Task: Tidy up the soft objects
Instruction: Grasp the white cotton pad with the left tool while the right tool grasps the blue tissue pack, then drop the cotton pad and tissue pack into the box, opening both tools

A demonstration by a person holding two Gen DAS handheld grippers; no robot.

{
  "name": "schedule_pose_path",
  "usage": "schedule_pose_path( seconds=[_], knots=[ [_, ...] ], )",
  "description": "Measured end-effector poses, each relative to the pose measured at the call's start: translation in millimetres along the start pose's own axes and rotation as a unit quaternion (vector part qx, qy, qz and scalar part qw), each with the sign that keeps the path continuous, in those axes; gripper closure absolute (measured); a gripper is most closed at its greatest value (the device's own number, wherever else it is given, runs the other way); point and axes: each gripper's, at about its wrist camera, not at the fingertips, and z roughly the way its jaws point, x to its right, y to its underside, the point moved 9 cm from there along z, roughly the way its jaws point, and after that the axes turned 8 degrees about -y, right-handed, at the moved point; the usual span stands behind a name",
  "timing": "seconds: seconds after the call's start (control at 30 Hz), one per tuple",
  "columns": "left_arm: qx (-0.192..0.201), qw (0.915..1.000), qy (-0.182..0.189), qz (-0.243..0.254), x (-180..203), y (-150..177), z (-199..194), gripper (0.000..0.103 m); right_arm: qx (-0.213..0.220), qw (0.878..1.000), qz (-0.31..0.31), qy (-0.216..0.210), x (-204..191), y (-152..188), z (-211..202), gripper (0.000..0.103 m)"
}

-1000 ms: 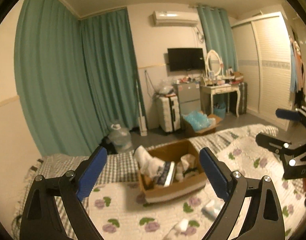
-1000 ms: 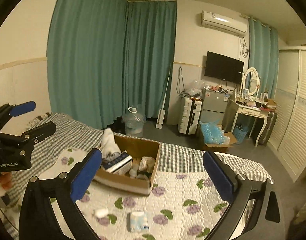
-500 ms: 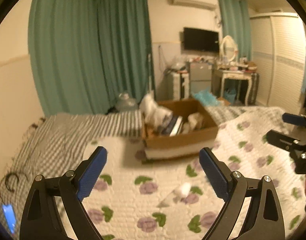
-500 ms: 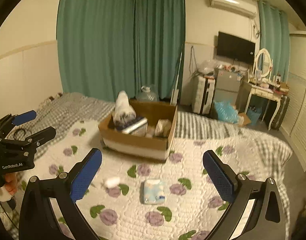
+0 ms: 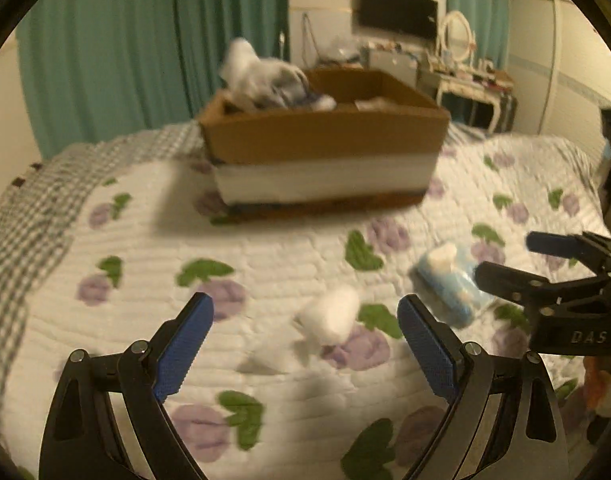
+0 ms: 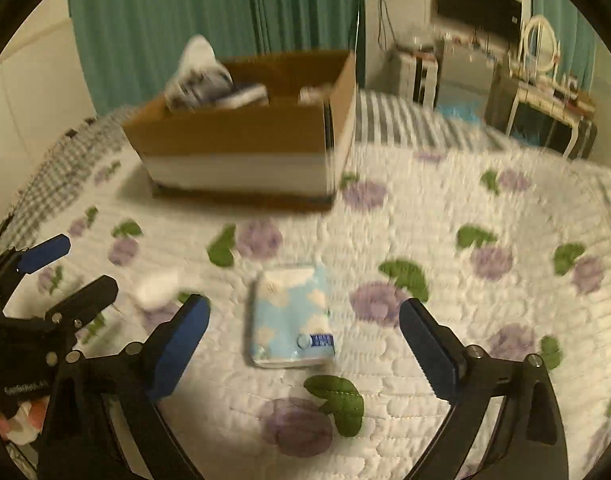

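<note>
Both grippers have dropped toward the quilt since the earlier frames, and the cardboard box now sits higher in each view.

Left wrist view: the left gripper (image 5: 303, 334) hangs over the floral quilt (image 5: 265, 252) with fingers spread wide, holding nothing. A small white soft roll (image 5: 329, 314) lies on the quilt between the fingertips. The blue tissue pack (image 5: 449, 284) lies just right of it. The cardboard box (image 5: 325, 140), holding soft items, stands beyond.

Right wrist view: the right gripper (image 6: 304, 342) is likewise spread and empty. The tissue pack (image 6: 291, 316) lies flat on the quilt between its fingers; the white roll (image 6: 157, 288) is to the left, near the left gripper.
</note>
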Motion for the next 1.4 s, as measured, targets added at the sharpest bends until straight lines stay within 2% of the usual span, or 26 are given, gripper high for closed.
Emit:
schedule_pose_path(
  seconds=[0.17, 0.23, 0.3, 0.37, 0.43, 0.47, 0.5, 0.57, 0.63, 0.73, 1.0, 1.2, 1.4],
  knots=[
    [-0.051, 0.9983, 0.002, 0.027, 11, 15, 27, 0.008, -0.028, 0.999, 0.000, -0.017, 0, 7, 20, 0.018],
    [-0.071, 0.9971, 0.001, 0.025, 10, 20, 36, 0.008, -0.039, 0.999, 0.001, -0.024, -2, 10, 28, 0.026],
    [-0.085, 0.9961, 0.011, 0.020, 9, 24, 42, 0.010, -0.055, 0.998, 0.000, -0.031, -4, 14, 36, 0.045],
    [-0.090, 0.9954, 0.026, 0.017, 11, 28, 45, 0.010, -0.068, 0.997, 0.002, -0.034, -4, 19, 42, 0.050],
    [-0.088, 0.9954, 0.034, 0.021, 13, 28, 46, 0.011, -0.068, 0.997, 0.004, -0.035, -4, 19, 43, 0.051],
    [-0.085, 0.9954, 0.037, 0.025, 14, 27, 46, 0.016, -0.068, 0.997, 0.005, -0.036, -4, 19, 43, 0.052],
    [-0.082, 0.9953, 0.042, 0.029, 16, 26, 47, 0.027, -0.068, 0.997, 0.006, -0.035, -4, 19, 43, 0.052],
    [-0.082, 0.9949, 0.047, 0.034, 18, 25, 48, 0.037, -0.067, 0.997, 0.005, -0.034, -4, 19, 42, 0.053],
    [-0.084, 0.9945, 0.056, 0.030, 18, 23, 48, 0.064, -0.064, 0.997, 0.006, -0.034, -5, 18, 40, 0.053],
    [-0.084, 0.9940, 0.065, 0.026, 17, 21, 47, 0.070, -0.061, 0.997, 0.008, -0.036, -6, 18, 38, 0.053],
    [-0.052, 0.9949, 0.083, 0.025, 15, 8, 13, 0.071, -0.028, 0.999, 0.004, -0.037, -19, 18, 17, 0.055],
    [-0.025, 0.9955, 0.078, 0.048, 6, 1, -21, 0.070, -0.004, 1.000, -0.002, -0.030, -34, 9, -20, 0.055],
    [0.006, 0.9961, 0.081, 0.035, -15, -20, -55, 0.070, 0.016, 0.999, -0.038, -0.008, -55, -15, -65, 0.055]
  ],
)
